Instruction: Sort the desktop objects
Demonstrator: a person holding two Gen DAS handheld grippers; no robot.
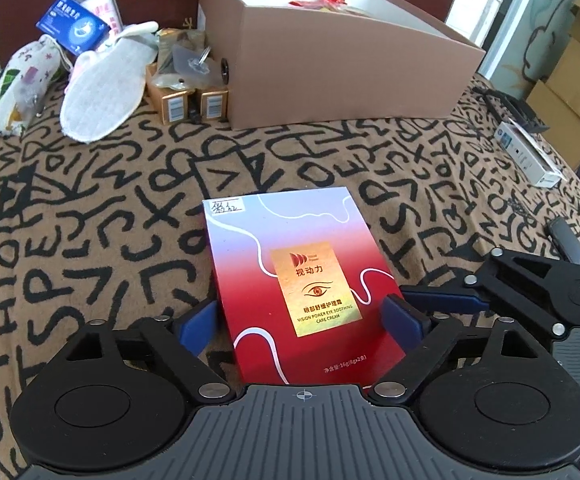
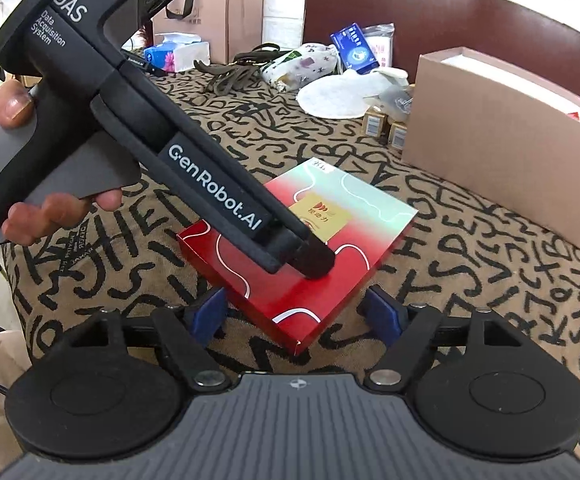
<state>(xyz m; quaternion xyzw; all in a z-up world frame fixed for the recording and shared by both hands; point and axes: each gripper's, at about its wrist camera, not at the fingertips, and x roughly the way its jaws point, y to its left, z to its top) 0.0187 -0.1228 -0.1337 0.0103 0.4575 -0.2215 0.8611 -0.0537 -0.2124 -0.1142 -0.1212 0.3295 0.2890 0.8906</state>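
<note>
A flat red and blue eye-cream box lies on the letter-patterned cloth, also in the right wrist view. My left gripper has its blue fingers against the box's two sides, shut on it. In the right wrist view the left gripper's body reaches over the box. My right gripper is open, its fingers spread around the box's near corner without touching it. A large brown cardboard box stands open behind, with red packets inside.
At the back left lie a blue packet, a floral pouch, a white mitt and small gold boxes. A white box lies at the right. A tissue pack and paper bag stand far left.
</note>
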